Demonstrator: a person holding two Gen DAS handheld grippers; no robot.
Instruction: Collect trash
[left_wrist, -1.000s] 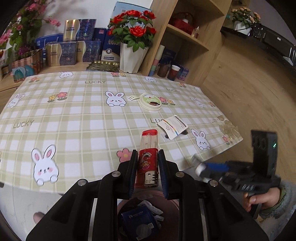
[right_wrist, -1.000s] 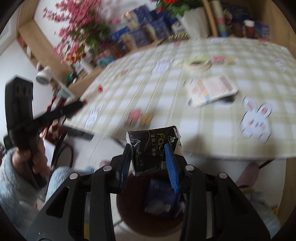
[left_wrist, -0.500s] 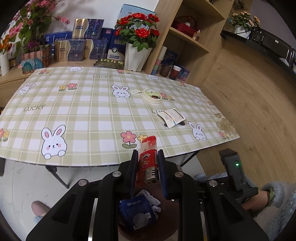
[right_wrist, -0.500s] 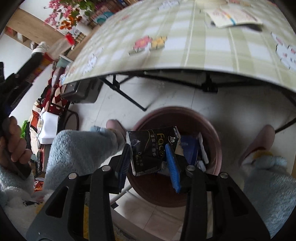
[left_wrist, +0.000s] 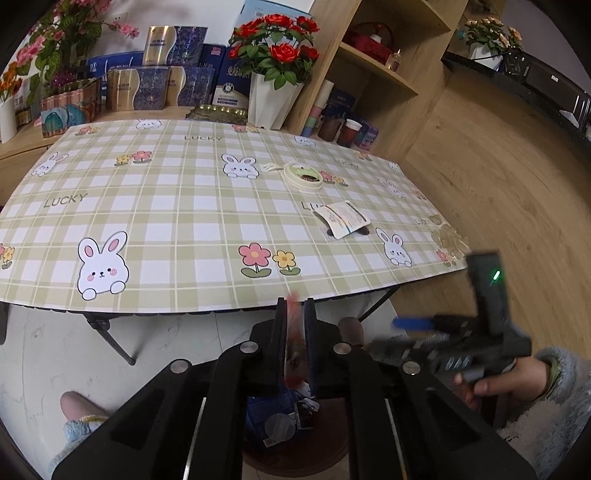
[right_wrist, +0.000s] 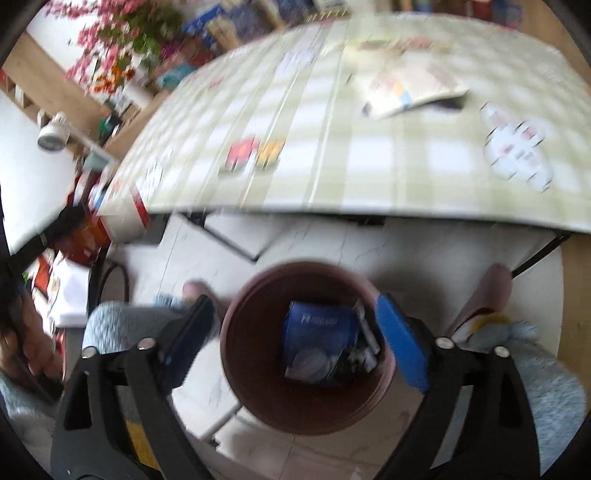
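Disposal step is in hand at the bin. The left gripper has its jaws pinching a red lighter, blurred in the left wrist view, held off the near edge of the table and above the brown trash bin on the floor. The right gripper hangs directly over the bin mouth with its jaws spread wide and nothing between them. Inside the bin lie a blue packet and a dark wrapper beside it, the latter too blurred to identify further. Two items remain on the table: a white printed wrapper near the right-hand edge and a round cream-coloured lid farther in, well apart from both grippers. Judgement: the task is partly complete. The next move calls for the left jaws to part squarely over the bin opening so that the lighter falls inside and does not strike the rim. The empty right gripper is then free to travel to the wrapper, the nearer of the two pieces.
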